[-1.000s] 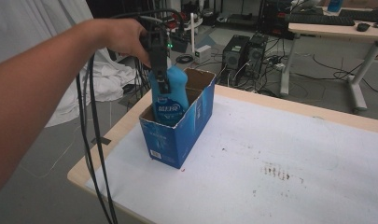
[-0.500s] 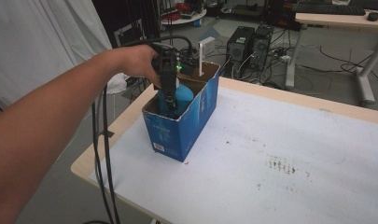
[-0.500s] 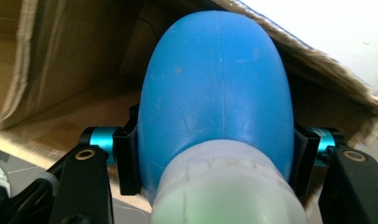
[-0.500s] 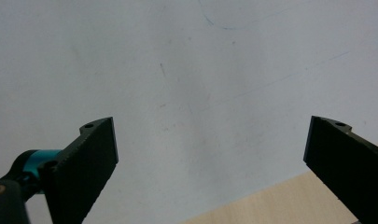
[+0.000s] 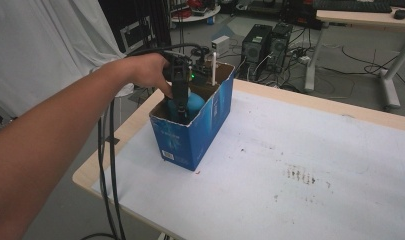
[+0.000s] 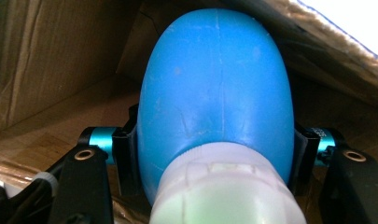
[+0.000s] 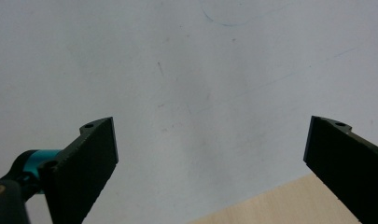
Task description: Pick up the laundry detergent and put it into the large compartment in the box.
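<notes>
Looking down from the high view, the left gripper [image 5: 181, 102] reaches into an open blue cardboard box [image 5: 192, 136] standing near the left edge of the white table [image 5: 310, 165]; the person's left hand [image 5: 147, 72] grasps the gripper body from above; a blue bottle [image 5: 194, 103] sits inside the box, its rounded top just under the rim and its long axis roughly upright. Black cables [image 5: 107, 160] trail down past the table edge.

In the left gripper view, the bottle [image 6: 217, 88] lies along the camera's line of sight — white cap [image 6: 221, 186] nearest the lens, blue body pointing away toward the brown inner walls of the box [image 6: 46, 60]; both black jaws press against its sides, clamped firmly around it.

In the right gripper view, the right gripper [image 7: 210, 161] hangs over the bare white tabletop [image 7: 186, 70]; its jaws stand wide apart — nothing between them.
</notes>
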